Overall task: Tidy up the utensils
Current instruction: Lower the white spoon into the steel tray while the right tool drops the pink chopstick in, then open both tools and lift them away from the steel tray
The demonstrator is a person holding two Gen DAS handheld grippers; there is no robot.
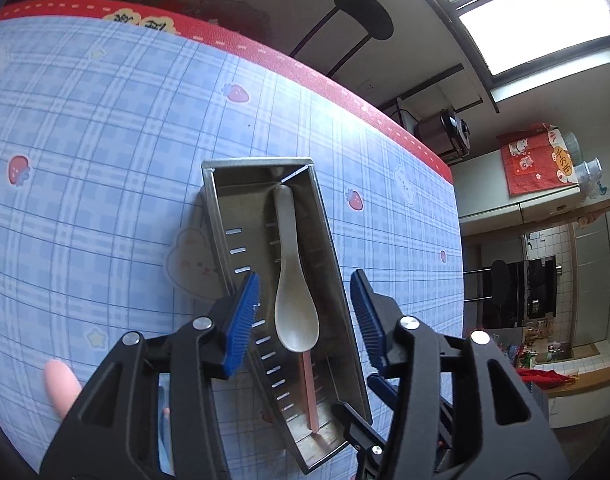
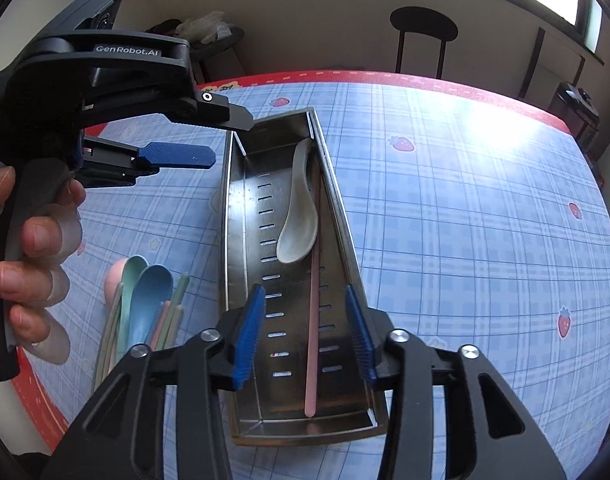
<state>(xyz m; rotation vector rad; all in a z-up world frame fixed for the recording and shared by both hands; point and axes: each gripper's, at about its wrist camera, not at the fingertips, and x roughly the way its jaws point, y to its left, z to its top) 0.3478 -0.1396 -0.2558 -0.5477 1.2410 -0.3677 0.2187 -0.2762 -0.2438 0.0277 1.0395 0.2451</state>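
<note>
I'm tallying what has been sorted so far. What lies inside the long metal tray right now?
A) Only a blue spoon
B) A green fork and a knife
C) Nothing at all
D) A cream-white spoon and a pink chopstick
D: the long slotted stainless-steel tray holds a cream-white spoon and a thin pink chopstick, while the blue and green spoons lie outside on the tablecloth.

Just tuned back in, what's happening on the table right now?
A person is sorting utensils with two handheld claws. A white spoon and a pink chopstick already lie in the metal tray. Both the left claw and right claw hover open above it, holding nothing. More spoons and chopsticks wait on the tablecloth beside the tray.
</note>
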